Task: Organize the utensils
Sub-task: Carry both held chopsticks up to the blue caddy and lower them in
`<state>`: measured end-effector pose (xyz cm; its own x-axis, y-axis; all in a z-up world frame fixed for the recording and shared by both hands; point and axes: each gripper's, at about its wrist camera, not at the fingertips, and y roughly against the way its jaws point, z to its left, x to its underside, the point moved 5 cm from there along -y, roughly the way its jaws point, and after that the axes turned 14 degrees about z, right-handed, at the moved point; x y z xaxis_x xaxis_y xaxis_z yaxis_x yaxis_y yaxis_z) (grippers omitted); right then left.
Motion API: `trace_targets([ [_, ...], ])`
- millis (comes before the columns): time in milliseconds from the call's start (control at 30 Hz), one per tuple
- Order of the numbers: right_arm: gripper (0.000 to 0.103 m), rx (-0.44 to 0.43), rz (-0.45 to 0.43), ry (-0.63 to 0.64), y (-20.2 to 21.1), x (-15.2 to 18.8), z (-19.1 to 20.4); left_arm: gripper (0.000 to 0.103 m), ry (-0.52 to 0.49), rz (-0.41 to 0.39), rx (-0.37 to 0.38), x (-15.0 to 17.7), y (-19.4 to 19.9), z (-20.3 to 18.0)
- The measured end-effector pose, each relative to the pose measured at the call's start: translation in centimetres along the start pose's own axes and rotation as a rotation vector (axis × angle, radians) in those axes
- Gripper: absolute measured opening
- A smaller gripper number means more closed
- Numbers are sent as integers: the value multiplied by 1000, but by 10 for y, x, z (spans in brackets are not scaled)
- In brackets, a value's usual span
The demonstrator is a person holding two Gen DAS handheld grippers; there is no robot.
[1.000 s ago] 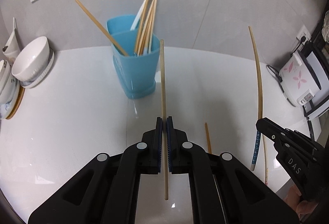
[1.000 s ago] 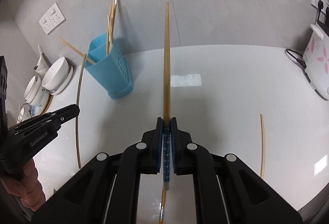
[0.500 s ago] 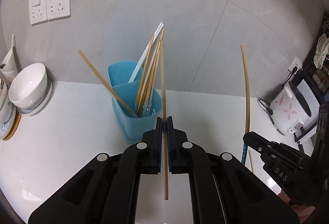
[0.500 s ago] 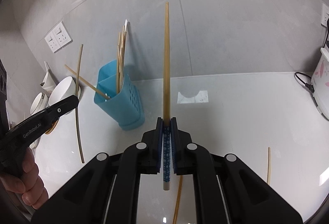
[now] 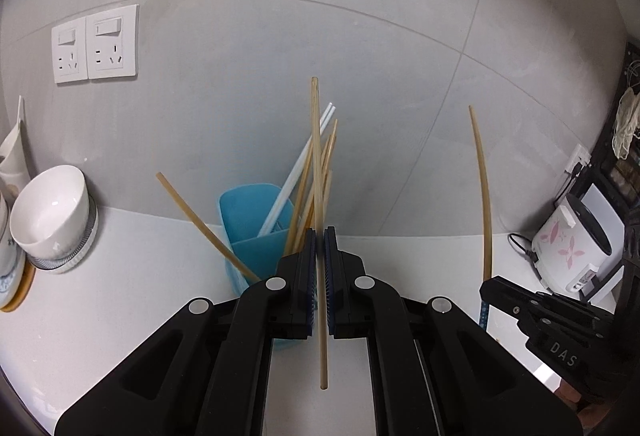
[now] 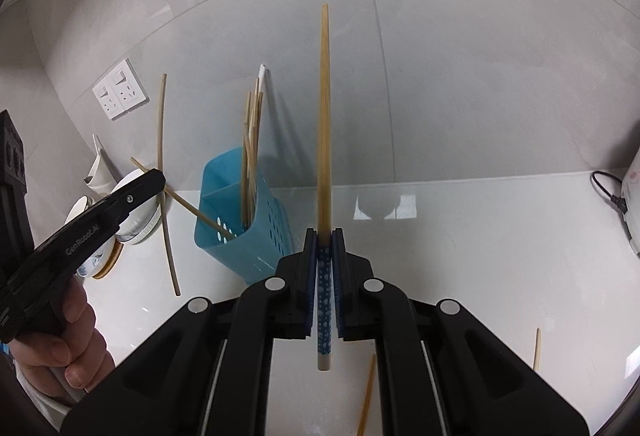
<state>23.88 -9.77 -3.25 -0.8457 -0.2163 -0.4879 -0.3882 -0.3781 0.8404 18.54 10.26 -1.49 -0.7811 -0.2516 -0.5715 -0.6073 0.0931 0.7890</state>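
My left gripper [image 5: 319, 236] is shut on a thin plain wooden chopstick [image 5: 317, 163] that stands up above its jaws. Just beyond it sits the blue utensil holder [image 5: 250, 220], with several chopsticks leaning inside. My right gripper [image 6: 324, 236] is shut on a wooden chopstick [image 6: 323, 107] by its blue patterned handle end [image 6: 325, 300]. The holder [image 6: 232, 228] lies to its left. In the right wrist view the left gripper [image 6: 158, 179] shows at the left edge with its chopstick [image 6: 161, 139]. In the left wrist view the right gripper [image 5: 486, 286] shows at the lower right with its chopstick [image 5: 482, 187].
White bowls [image 5: 52, 215] and plates stand at the left by the wall with its sockets [image 5: 96, 49]. A rice cooker [image 5: 568, 248] with its cord stands at the right. Two loose chopsticks [image 6: 537, 350] [image 6: 366, 396] lie on the white counter near the front.
Both grippers have risen and moved toward the blue holder, each still holding its chopstick. The holder now sits lower and closer in both views.
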Motion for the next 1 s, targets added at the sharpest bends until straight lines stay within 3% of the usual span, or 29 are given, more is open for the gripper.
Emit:
trace_targets([
  [500,6,-32,-1,22,-15,-13,10,3,-66,-172,36,-12,-22,6],
  [1000,6,-36,20,22,-26,-17,10,3,-125,-143,8,-4,-65,1],
])
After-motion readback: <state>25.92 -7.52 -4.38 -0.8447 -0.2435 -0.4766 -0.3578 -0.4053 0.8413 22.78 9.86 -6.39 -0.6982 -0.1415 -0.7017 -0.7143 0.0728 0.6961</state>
